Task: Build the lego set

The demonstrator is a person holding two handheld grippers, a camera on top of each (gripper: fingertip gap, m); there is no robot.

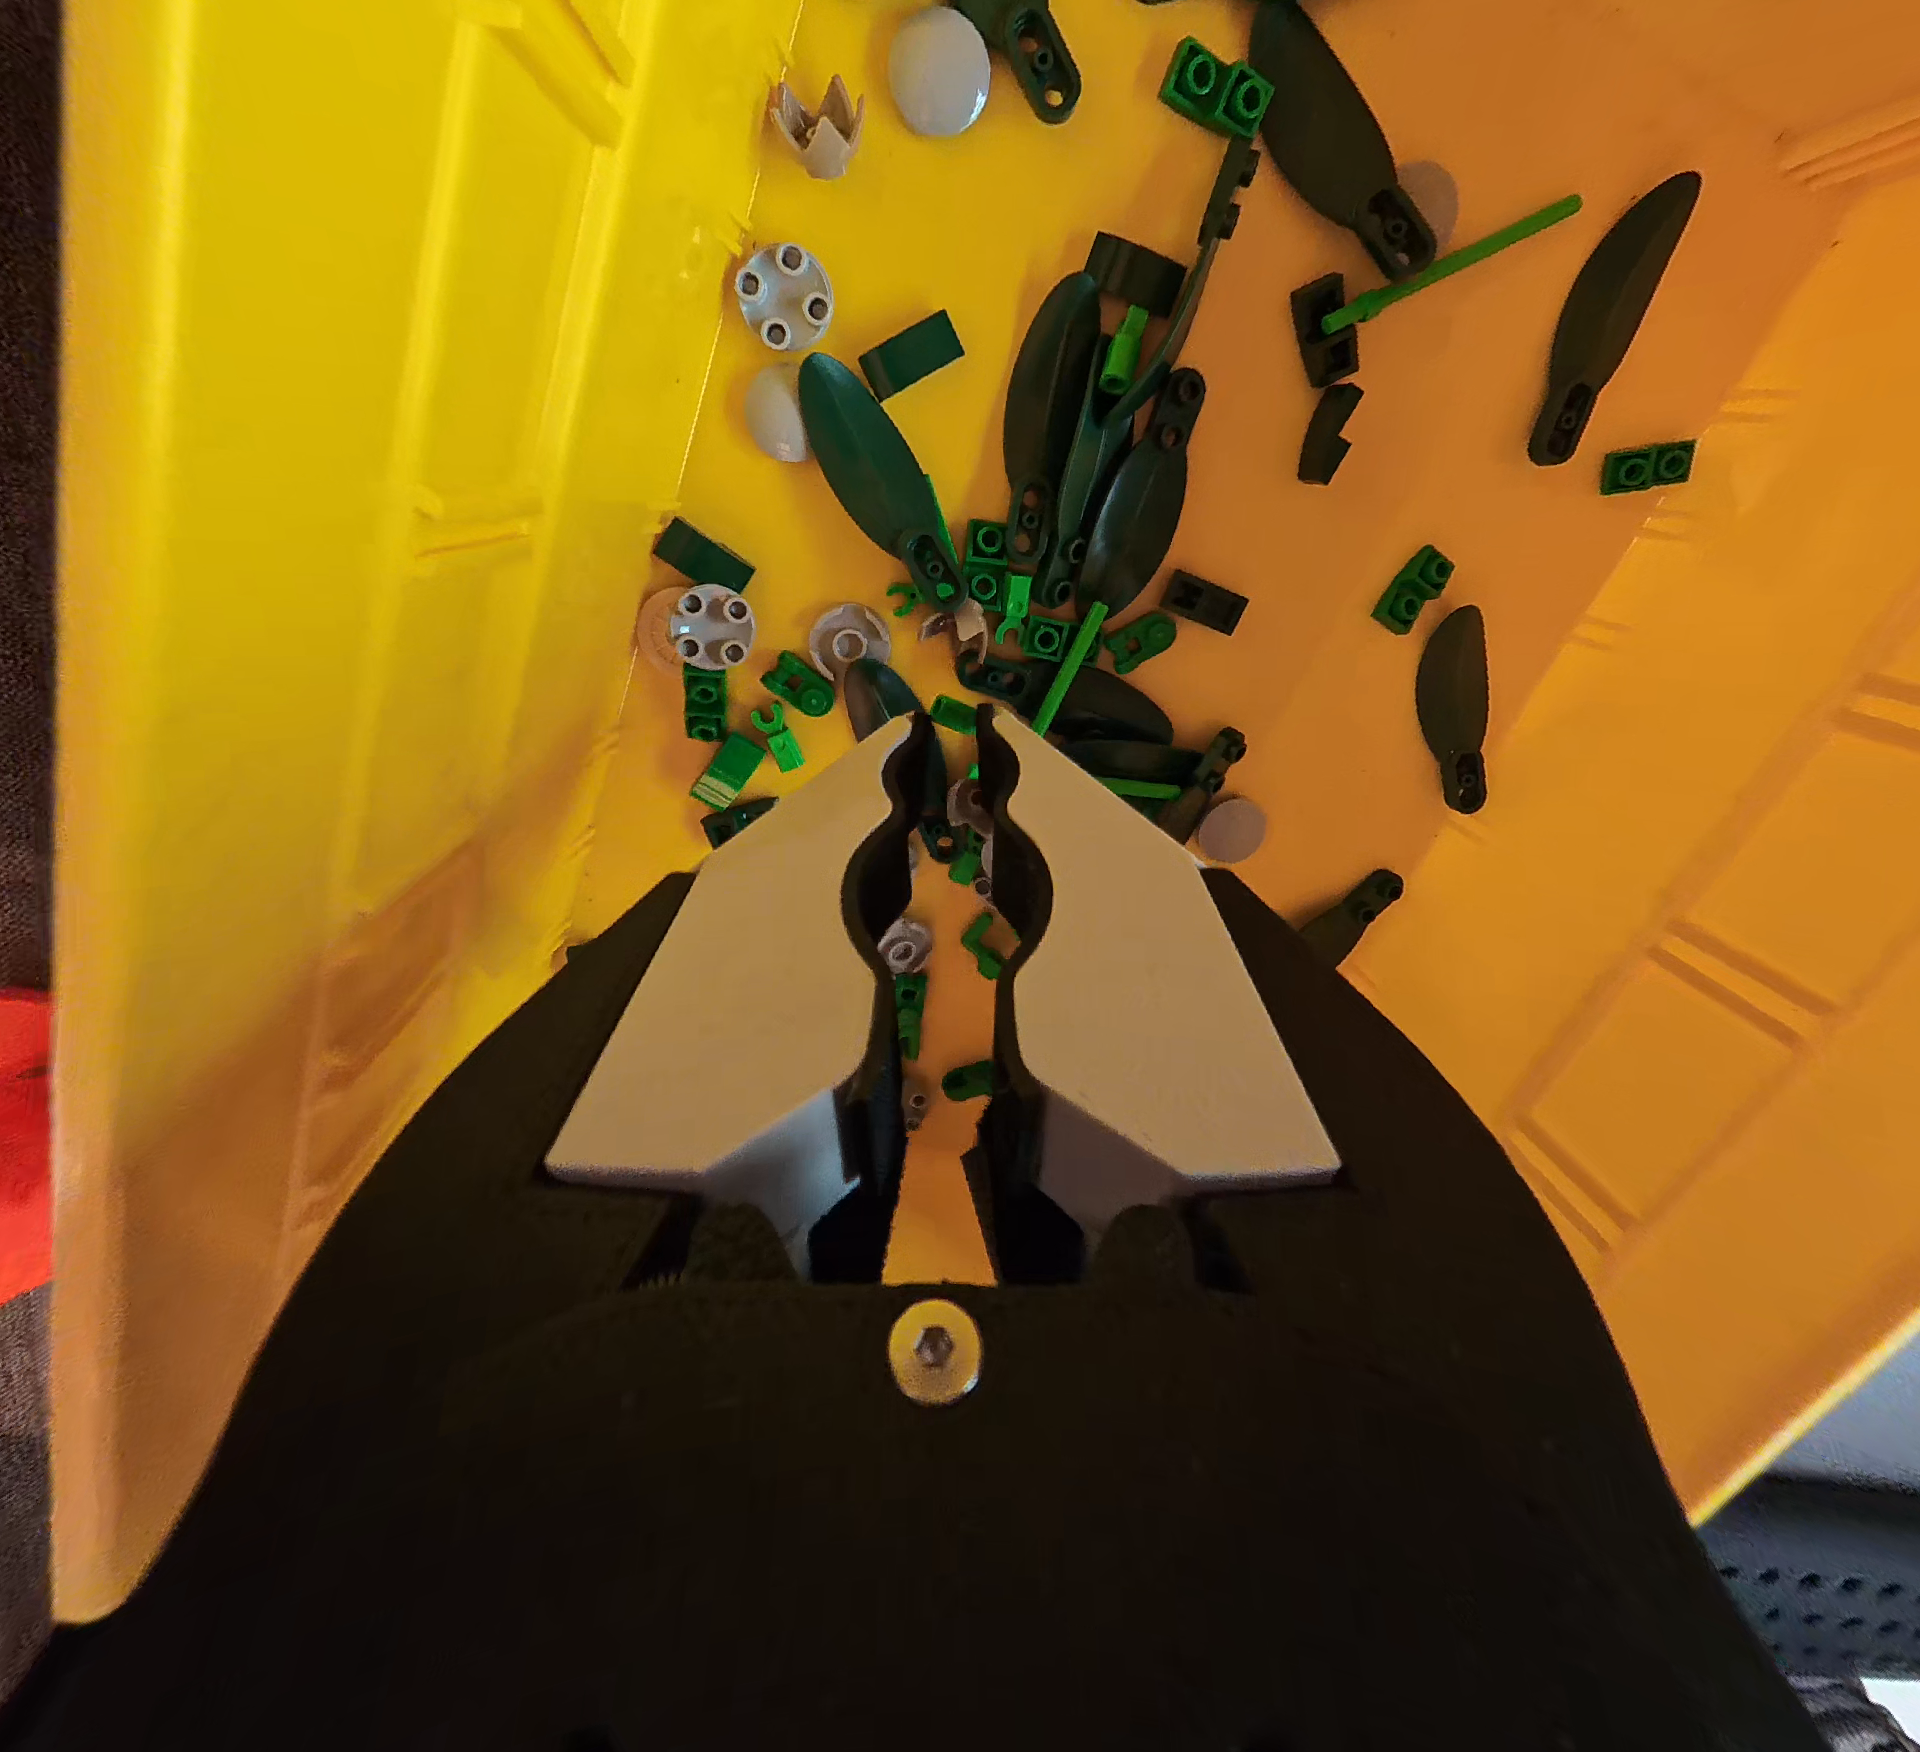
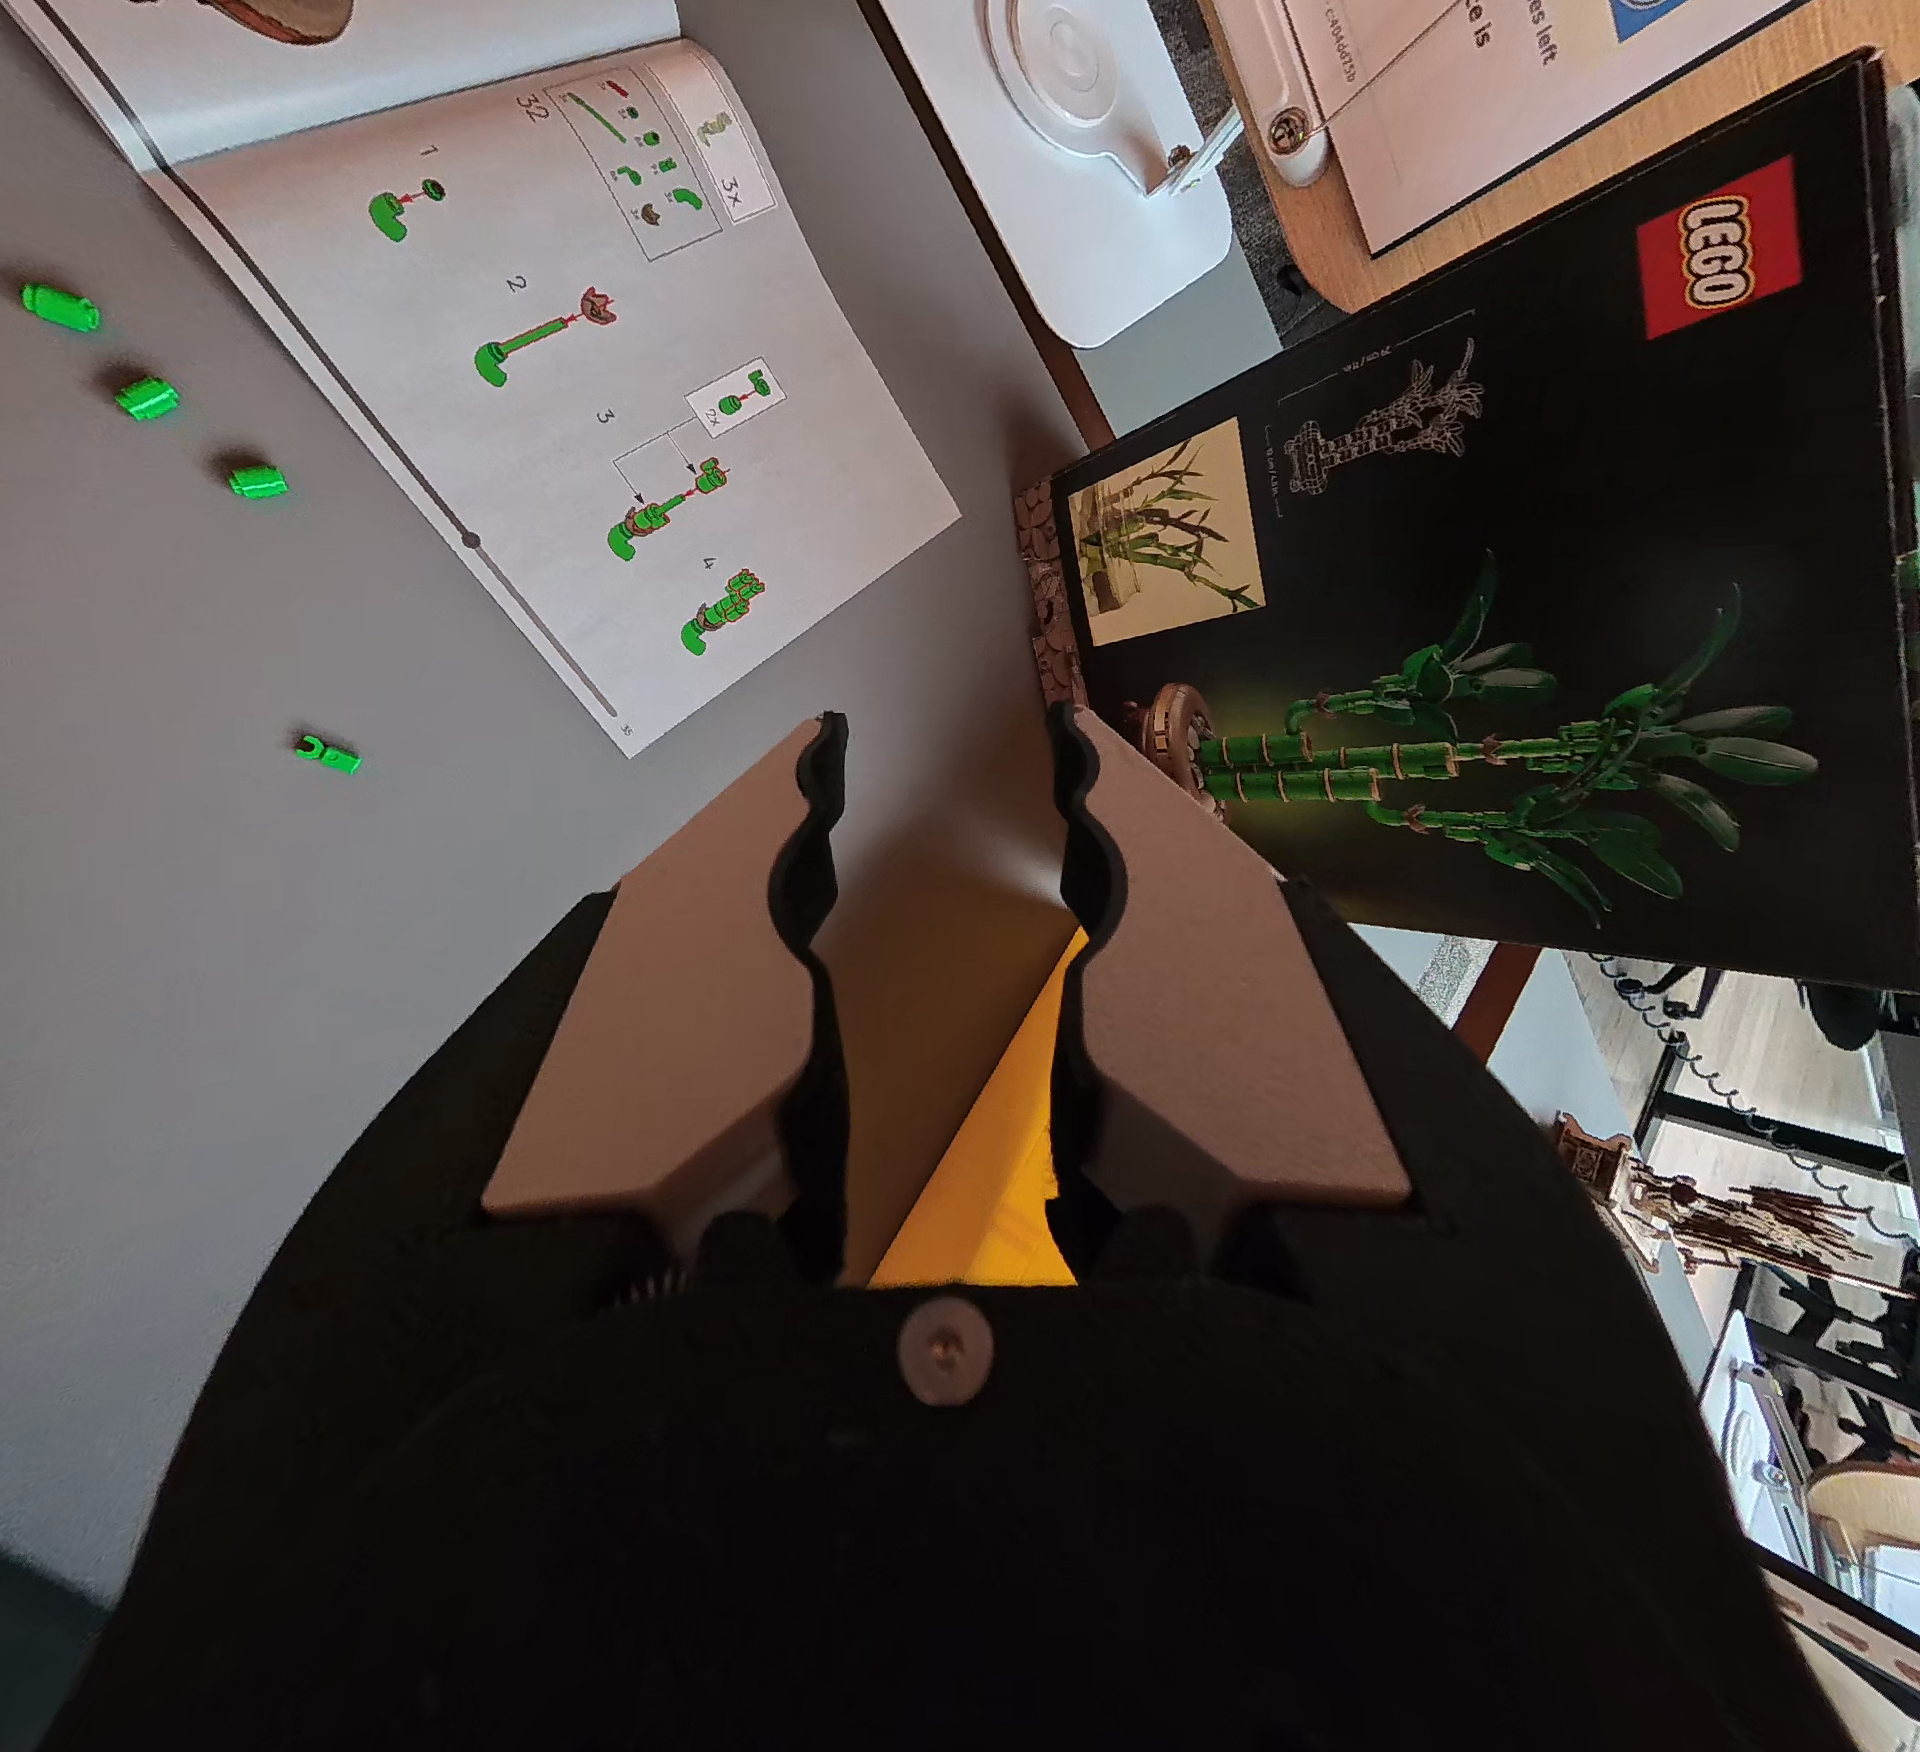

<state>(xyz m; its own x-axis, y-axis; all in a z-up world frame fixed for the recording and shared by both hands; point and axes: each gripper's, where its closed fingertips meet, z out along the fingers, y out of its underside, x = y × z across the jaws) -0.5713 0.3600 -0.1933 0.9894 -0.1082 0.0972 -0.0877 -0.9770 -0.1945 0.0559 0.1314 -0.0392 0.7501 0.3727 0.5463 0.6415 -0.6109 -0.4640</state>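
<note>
Loose pieces (image 1: 1049,497) scattered in bin (image 1: 312,559) ahead of left tongs (image 1: 951,726); on tabletop (image 2: 208,871), open booklet (image 2: 582,352) lying left of upright box (image 2: 1558,559), small pieces (image 2: 145,398) left of booklet.

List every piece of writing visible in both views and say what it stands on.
I will not quote writing; these bear it.
Black box: red square logo, small white marks.
Open instruction booklet: small print beside diagrams.
White sheet on the wooden desk: black print.
Yellow bin: none.
</note>
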